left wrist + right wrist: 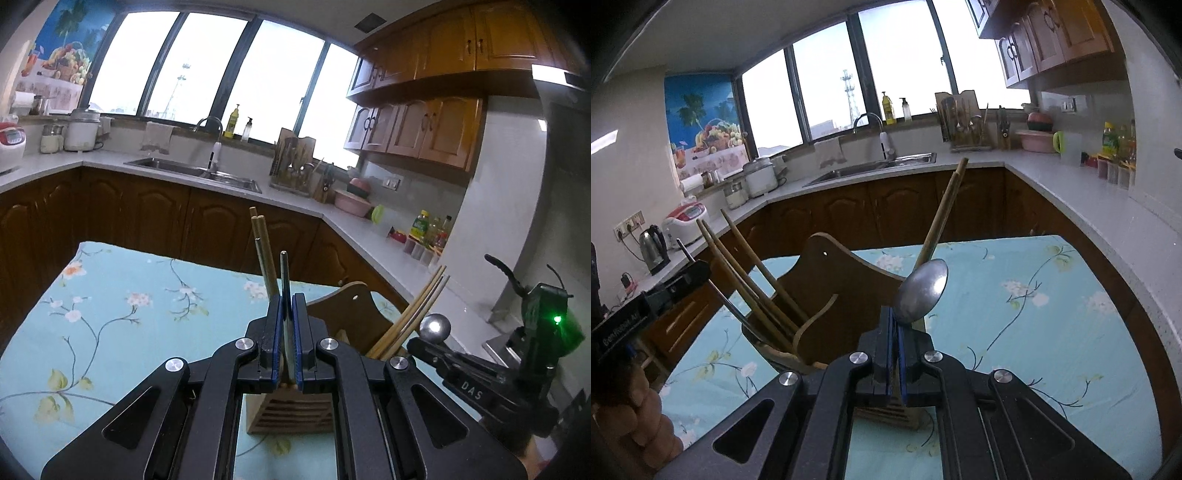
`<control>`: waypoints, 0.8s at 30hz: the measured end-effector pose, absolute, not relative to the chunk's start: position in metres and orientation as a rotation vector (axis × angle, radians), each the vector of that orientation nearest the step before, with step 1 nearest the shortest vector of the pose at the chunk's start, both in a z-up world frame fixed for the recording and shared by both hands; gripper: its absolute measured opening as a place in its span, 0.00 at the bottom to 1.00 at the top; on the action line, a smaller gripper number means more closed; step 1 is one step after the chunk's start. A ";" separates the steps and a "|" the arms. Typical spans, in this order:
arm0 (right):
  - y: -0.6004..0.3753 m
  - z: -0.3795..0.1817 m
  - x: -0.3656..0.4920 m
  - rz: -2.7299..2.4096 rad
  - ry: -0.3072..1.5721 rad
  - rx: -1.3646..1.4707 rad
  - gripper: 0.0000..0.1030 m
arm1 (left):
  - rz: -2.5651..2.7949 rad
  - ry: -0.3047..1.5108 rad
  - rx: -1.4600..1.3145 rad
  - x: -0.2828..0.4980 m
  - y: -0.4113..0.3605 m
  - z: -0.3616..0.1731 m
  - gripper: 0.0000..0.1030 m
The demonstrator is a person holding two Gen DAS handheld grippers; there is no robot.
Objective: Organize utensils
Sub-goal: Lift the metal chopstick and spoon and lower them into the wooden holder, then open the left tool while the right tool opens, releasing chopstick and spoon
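Right tool (pixel 894 325) is clamped on a dull steel spoon (pixel 923 290), bowl sticking up past the tips, handle hidden between the jaws. The wooden slotted utensil holder (pixel 827 295) stands directly below and just left on the floral-clothed tabletop (pixel 1052 332), its openings facing up. Left tool (pixel 287 314) pinches thin steel chopsticks (pixel 284 273) upright over the same holder. Compartment edges are blocked by both tools.

The spoon (pixel 923 291) handle is hidden between the right gripper's fingers (pixel 884 332), the chopsticks' (pixel 402 314) lower ends vanish inside the wooden holder (pixel 842 295), and the holder's base is covered by the gripper body.
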State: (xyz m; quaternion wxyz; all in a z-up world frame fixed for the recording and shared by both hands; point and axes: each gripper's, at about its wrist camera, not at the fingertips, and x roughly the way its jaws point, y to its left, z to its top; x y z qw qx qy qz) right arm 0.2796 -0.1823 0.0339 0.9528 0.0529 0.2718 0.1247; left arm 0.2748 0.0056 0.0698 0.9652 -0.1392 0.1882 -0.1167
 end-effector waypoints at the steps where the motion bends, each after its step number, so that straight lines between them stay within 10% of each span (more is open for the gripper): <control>1: -0.182 0.033 0.281 0.258 0.559 0.111 0.02 | -0.234 0.383 -0.282 0.275 0.006 0.070 0.04; 18: -0.191 0.036 0.283 0.264 0.567 0.156 0.08 | -0.232 0.426 -0.323 0.280 0.014 0.071 0.05; 24: -0.196 0.038 0.272 0.263 0.556 0.188 0.33 | -0.216 0.424 -0.333 0.268 0.018 0.073 0.36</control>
